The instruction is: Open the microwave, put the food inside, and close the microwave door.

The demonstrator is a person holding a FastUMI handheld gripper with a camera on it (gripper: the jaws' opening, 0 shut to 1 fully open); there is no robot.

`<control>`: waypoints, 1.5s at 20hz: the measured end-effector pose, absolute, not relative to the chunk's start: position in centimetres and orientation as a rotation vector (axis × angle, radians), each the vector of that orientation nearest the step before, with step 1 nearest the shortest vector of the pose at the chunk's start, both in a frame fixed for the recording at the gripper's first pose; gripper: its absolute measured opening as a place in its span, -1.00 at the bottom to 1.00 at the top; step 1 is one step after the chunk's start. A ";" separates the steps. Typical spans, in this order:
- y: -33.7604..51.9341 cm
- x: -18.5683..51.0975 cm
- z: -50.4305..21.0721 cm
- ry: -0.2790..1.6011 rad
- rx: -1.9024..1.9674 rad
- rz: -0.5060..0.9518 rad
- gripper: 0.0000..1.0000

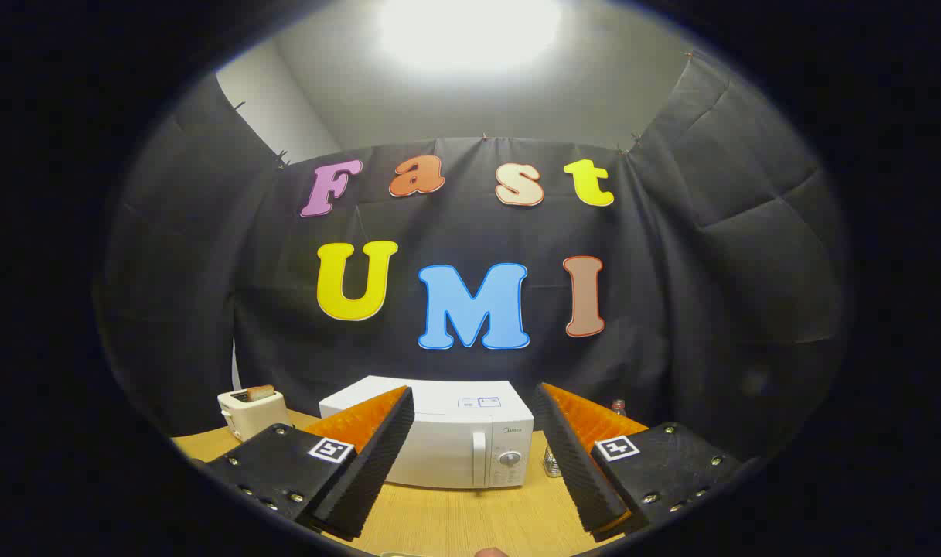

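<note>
Gripper (470,456) spread wide, grasping nothing. White microwave (431,441) sat lower centre on wooden table (455,518), door closed, logo unreadable, sticker on top illegible. Toaster (251,411) lower left.

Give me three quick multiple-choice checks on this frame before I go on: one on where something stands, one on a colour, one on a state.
1. Where does the cream toaster with a slice of toast stand?
A. On top of the microwave
B. On the wooden table, beside the microwave
C. Between the fingers

2. What colour is the boxy microwave?
A. White
B. Black
C. Red

3. How is the microwave door?
A. Wide open
B. Taken off
C. Closed

Answers: 1 B, the toaster sits on the table next to the microwave's side. 2 A, its casing and upright handle are white. 3 C, the door lies flush with the front; the gripper is open, fingers apart and well short of it.
</note>
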State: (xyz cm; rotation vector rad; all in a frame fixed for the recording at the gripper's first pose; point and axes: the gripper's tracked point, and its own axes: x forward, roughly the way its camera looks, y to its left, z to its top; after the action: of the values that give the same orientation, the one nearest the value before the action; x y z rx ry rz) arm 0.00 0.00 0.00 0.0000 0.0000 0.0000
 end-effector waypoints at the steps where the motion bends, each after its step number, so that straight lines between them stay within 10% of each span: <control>1: -0.1 0.1 0.0 0.001 0.002 -0.001 0.96; 30: -1.1 15.1 -14.1 0.207 0.007 0.028 0.96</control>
State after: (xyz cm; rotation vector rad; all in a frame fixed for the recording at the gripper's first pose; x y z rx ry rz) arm 15.10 -1.07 -14.10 0.0068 0.2075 0.0280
